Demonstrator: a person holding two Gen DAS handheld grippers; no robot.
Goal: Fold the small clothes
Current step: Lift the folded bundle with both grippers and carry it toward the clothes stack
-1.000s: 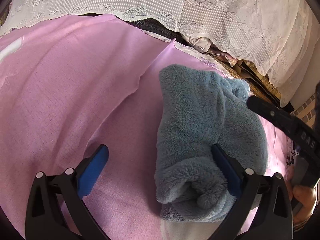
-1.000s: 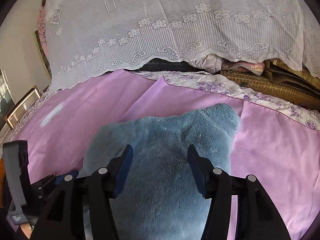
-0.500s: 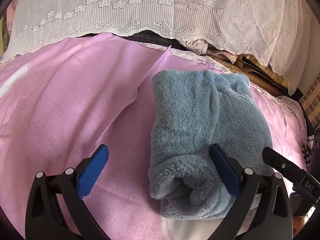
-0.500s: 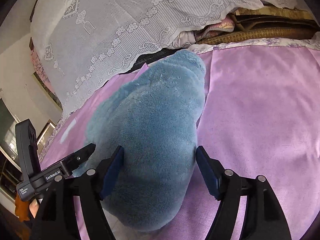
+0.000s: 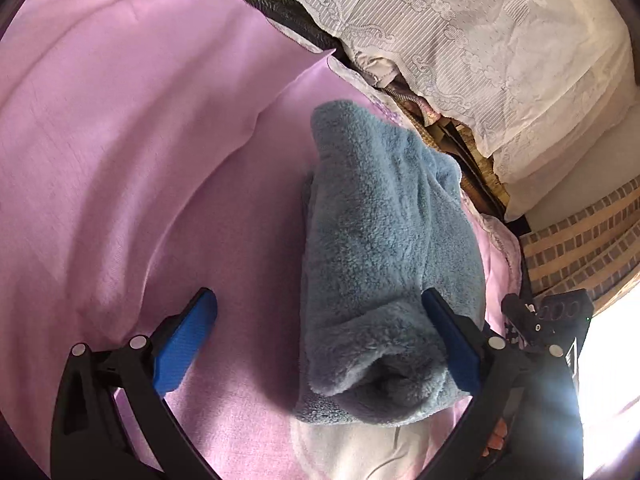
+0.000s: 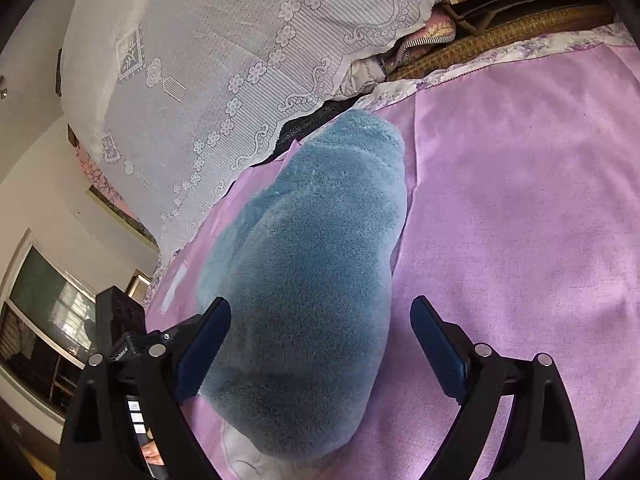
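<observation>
Fleece is what we have before us in the left wrist view: a blue-grey plush garment (image 5: 384,248) lying in a thick folded bundle on the pink bedsheet (image 5: 120,160), with a white lace cover (image 5: 480,32) draped over piled bedding behind it. The left gripper (image 5: 320,340) stands wide, and nothing is pinched. Its right blue pad lies against the near end of the bundle, where the layers curl into a rolled lip, while its left pad is well apart over bare sheet. At the right edge we see part of the other tool's black body.

We judge the cloth light, soft and bulky. It should compress a good deal under the pads and spring back once let go, and the pile looks grippy rather than slick. Because the layers are loose, a shallow pinch might lift only the top one.

From the right wrist view, the garment (image 6: 312,280) fills the middle, rounded and smooth-topped, running away from us toward the lace. The right gripper (image 6: 320,352) has its jaws opening, already broad. The near end of the bundle sits between them, close by or brushing the left pad and clear of the right pad, so we count it as released. For the next fold, we would take hold at the near rolled edge, deep enough to catch every layer, one tool at each corner.
</observation>
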